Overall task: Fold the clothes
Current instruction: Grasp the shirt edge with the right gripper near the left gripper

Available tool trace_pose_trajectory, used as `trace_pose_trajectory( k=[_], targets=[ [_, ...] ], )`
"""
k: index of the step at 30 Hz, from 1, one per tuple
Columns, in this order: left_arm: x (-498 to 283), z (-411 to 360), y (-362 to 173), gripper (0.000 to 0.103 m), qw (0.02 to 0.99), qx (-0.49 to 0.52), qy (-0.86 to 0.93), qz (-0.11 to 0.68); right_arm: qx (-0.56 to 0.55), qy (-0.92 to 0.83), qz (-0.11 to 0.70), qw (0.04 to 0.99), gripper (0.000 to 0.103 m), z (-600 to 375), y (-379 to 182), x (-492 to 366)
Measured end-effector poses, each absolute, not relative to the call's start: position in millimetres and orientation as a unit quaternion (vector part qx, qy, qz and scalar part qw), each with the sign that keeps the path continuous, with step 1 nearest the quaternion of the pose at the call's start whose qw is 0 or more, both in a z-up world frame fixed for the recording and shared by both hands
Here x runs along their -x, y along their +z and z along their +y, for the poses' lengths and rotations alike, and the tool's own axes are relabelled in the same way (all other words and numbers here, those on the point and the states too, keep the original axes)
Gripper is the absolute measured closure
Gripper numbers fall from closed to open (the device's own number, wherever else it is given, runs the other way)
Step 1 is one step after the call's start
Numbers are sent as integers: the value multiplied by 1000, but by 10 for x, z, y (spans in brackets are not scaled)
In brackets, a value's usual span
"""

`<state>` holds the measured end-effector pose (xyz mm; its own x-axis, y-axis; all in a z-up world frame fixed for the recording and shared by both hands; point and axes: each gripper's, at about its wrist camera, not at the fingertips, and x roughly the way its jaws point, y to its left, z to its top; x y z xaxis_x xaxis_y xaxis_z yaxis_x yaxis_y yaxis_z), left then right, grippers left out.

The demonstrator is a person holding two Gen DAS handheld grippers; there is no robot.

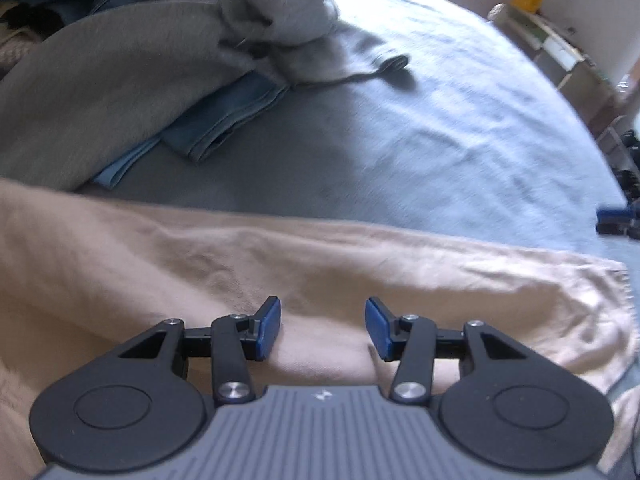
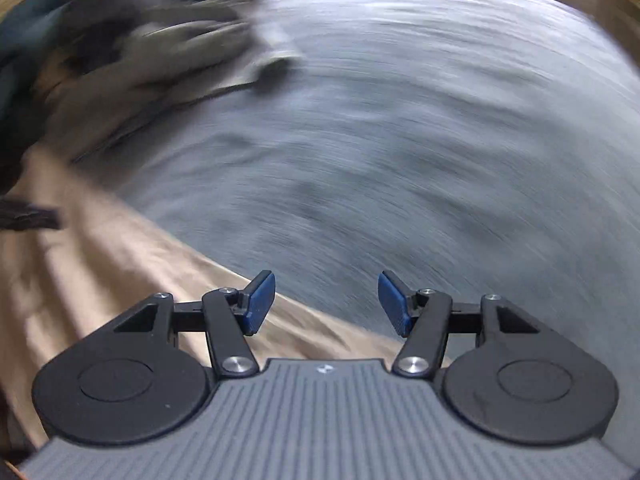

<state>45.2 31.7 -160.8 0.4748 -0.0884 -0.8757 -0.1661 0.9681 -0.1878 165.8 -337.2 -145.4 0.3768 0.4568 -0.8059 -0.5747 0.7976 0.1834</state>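
Left gripper [image 1: 322, 328] fingers spread apart over the beige garment [image 1: 200, 264], holding nothing, right gripper [image 2: 327, 303] fingers likewise apart above the garment's edge on the blue-grey bed [image 2: 420, 140]

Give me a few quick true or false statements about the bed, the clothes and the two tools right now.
1. The left tool is open above the beige garment. True.
2. The right tool is clamped on a sock. False: it is open and holds nothing.
3. A folded blue garment lies under the edge of a grey garment. True.
4. The bed sheet is bright red. False: it is pale blue-grey.
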Motion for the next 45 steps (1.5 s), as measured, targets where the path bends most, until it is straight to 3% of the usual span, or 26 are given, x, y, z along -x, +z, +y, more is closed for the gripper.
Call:
trace_pose_trajectory(
  k=[9, 19, 23, 28, 31, 33, 39, 45],
  targets=[
    [-259, 605, -1505, 55, 872, 144, 54, 465, 54, 523, 444, 726, 48, -1658, -1890, -2274],
    [-150, 1274, -1736, 56, 863, 200, 60, 459, 127, 541, 478, 680, 57, -553, -2203, -2187],
    [-121, 1391, -1760, 56, 866, 198, 38, 458, 162, 545, 482, 667, 70, -461, -2167, -2089],
    [-105, 1437, -1804, 55, 870, 178, 7, 459, 202, 548, 489, 648, 72, -362, -2117, -1985],
    [-94, 1441, -1871, 56, 869, 173, -3, 464, 228, 549, 489, 639, 92, -304, -2079, -1912],
    [-103, 1447, -1849, 56, 872, 169, -8, 460, 259, 539, 462, 655, 99, -283, -1987, -1778],
    [-291, 1464, -1800, 55, 885, 151, -21, 440, 355, 471, 340, 732, 100, -279, -1644, -1493],
    [-457, 1585, -2008, 55, 875, 184, -25, 447, 431, 418, 312, 736, 99, -149, -2092, -1445]
  ],
)
